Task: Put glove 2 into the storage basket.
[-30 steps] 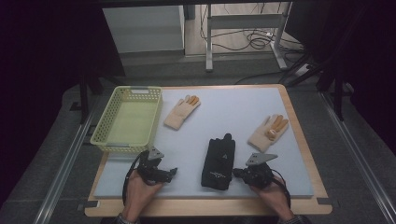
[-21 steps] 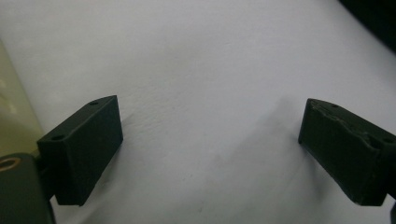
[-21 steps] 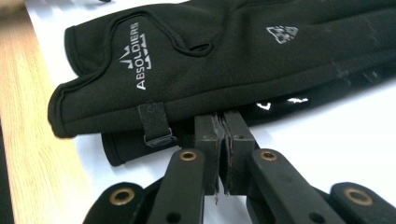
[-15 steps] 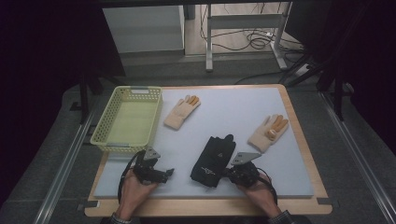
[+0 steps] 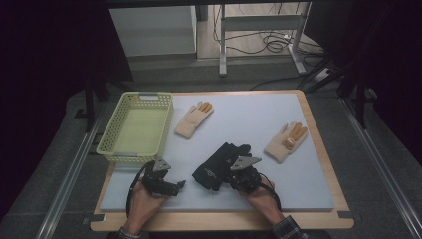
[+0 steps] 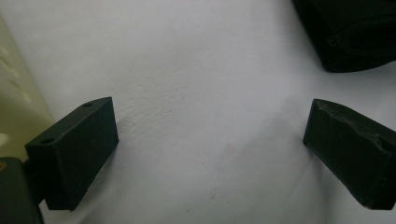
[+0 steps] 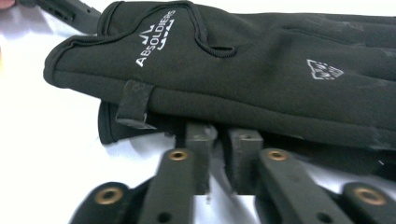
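Glove logo point(image 7: 155, 38) — right gripper view

The black gloves point(image 5: 220, 164) lie flat as a stacked pair on the white mat, turned aslant, cuffs towards the near edge and fingers pointing away. The top one bears white "ABSOLDIERS" lettering and a small emblem. Their lower edge lies right at the right gripper point(image 7: 218, 161) tips, to its left.
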`<state>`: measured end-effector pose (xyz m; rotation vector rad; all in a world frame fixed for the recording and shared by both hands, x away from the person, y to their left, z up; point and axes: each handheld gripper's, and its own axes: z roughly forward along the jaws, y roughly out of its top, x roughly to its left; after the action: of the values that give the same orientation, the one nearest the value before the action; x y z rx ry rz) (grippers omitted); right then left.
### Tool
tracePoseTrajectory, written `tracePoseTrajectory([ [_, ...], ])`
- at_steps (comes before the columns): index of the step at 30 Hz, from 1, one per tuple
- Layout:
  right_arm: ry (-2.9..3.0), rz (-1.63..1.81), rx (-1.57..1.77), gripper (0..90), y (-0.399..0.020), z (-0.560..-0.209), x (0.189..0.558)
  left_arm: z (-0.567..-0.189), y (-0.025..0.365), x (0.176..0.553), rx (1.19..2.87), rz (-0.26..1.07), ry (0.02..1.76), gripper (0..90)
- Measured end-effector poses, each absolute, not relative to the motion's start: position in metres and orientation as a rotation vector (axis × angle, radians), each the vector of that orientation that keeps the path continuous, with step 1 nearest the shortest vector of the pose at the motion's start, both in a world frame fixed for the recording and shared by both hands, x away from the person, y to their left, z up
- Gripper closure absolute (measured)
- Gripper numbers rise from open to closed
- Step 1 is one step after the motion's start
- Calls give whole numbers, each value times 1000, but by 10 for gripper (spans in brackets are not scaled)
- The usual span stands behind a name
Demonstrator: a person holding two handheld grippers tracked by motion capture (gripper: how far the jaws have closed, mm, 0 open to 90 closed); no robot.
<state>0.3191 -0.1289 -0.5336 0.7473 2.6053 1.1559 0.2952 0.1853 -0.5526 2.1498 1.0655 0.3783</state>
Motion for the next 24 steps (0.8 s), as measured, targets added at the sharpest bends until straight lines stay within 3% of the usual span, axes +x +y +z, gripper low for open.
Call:
tracePoseTrajectory([
  [7, 2571, 1118, 759, 676, -153, -524, 315, -553, 185, 295, 2149, 377, 1066, 32],
  [15, 2446, 1108, 915, 563, -207, -513, 323, -553, 185, 295, 2148, 376, 1067, 34],
  [24, 2339, 1024, 1077, 363, -260, -525, 329, -552, 185, 295, 2149, 377, 1066, 37],
])
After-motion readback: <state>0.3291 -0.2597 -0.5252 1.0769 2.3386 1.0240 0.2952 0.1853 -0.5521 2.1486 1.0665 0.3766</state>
